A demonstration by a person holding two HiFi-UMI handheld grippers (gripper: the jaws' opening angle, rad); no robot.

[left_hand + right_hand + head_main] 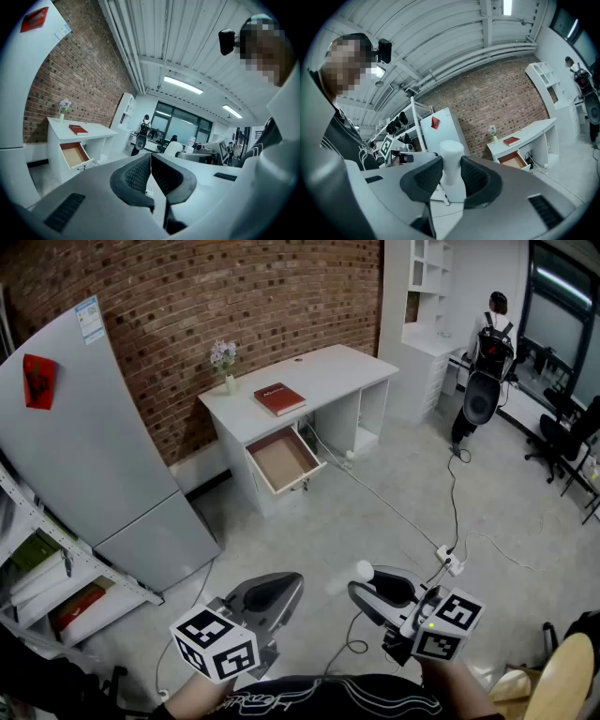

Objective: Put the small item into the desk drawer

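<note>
Against the brick wall stands a white desk (328,371), its drawer (283,460) pulled open, with 1 red book (279,398) and a small vase of flowers (225,367) on top. Well apart from it, low in the head view, the right gripper (451,177) has its 2 jaws clamped on the small white cylinder (452,159), upright between the pads. Beside it, the left gripper (151,174) has its jaws pressed together, nothing between them.
</note>
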